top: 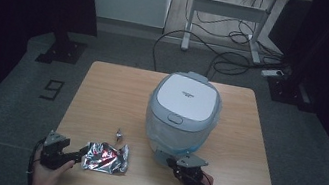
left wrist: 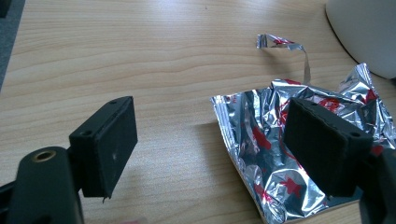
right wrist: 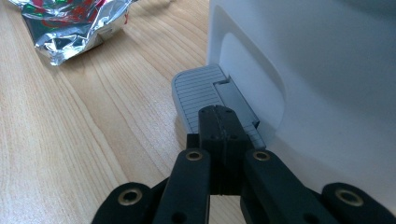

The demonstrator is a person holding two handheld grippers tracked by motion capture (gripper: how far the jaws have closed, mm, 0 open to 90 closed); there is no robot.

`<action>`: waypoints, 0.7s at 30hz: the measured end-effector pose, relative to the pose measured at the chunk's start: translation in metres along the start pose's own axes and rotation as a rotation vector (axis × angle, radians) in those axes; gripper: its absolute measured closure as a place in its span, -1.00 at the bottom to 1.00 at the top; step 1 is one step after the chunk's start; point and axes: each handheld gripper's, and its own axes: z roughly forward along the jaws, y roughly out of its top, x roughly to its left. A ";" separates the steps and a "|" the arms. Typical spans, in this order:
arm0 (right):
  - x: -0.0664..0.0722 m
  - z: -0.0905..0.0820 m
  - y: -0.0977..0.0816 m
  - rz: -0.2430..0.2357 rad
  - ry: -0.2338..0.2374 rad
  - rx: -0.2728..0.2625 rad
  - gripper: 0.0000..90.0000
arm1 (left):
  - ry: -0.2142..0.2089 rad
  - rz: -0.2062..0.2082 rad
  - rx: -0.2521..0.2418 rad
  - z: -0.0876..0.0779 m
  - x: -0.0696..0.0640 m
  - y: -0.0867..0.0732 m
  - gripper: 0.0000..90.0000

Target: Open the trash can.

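A crumpled silver foil wrapper (top: 106, 158) with red print lies near the table's front edge. In the left gripper view the wrapper (left wrist: 252, 135) reaches in between the wide-apart jaws of my left gripper (left wrist: 215, 140), and the right pad (left wrist: 322, 144) hangs over the foil. A torn foil strip (left wrist: 285, 44) lies just beyond it. My left gripper (top: 80, 154) is open, at the wrapper's left. A white lidded bin (top: 184, 108) stands mid-table. My right gripper (right wrist: 219, 119) is shut, its tips over the bin's grey ribbed pedal (right wrist: 196, 91), nothing between the jaws.
The wooden table (top: 111, 94) has bare room at the left and back. The bin's wall (right wrist: 327, 70) stands close on the right of my right gripper (top: 172, 162). Beyond the table are a desk frame (top: 226, 11) and floor cables (top: 229, 57).
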 end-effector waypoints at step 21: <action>0.000 0.006 -0.005 0.031 0.008 0.033 1.00 | 0.002 -0.005 0.008 0.001 -0.001 -0.001 -0.60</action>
